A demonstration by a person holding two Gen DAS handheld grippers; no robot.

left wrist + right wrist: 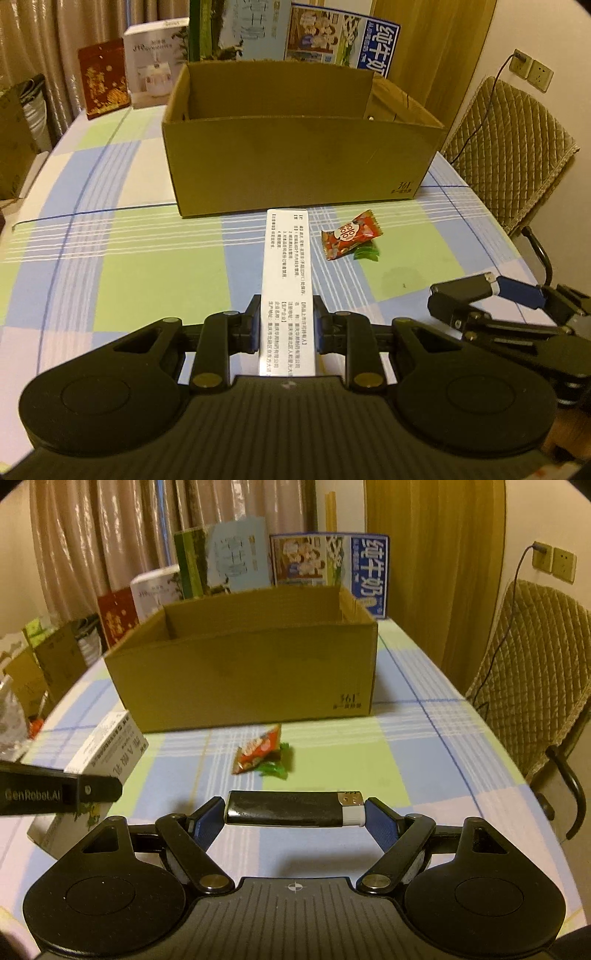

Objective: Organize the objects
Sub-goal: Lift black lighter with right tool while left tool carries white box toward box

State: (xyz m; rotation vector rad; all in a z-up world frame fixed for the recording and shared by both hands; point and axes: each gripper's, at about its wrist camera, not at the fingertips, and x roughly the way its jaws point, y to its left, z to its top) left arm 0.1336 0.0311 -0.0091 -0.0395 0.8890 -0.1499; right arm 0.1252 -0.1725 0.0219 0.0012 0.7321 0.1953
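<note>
My left gripper (pixel 287 314) is shut on a long white printed medicine box (pixel 286 266) that points toward an open brown cardboard box (pixel 295 155) on the checked tablecloth. A red candy packet (pixel 351 234) and a green candy (pixel 366 253) lie just in front of the cardboard box. My right gripper (pixel 295 806) is shut on a black lighter (pixel 284 808), held crosswise by its two ends above the cloth. In the right wrist view the white box (pixel 107 753) sits at the left behind a left finger (pixel 98 789). The candies (pixel 258 751) lie ahead, before the cardboard box (pixel 243 672).
Upright cartons stand behind the cardboard box: a red one (pixel 105 79), a white one (pixel 157 61) and a blue milk carton (pixel 341 38). A quilted chair (pixel 513 147) stands off the table's right edge, under wall sockets (pixel 532 70). More cardboard boxes (pixel 40 664) sit beyond the left edge.
</note>
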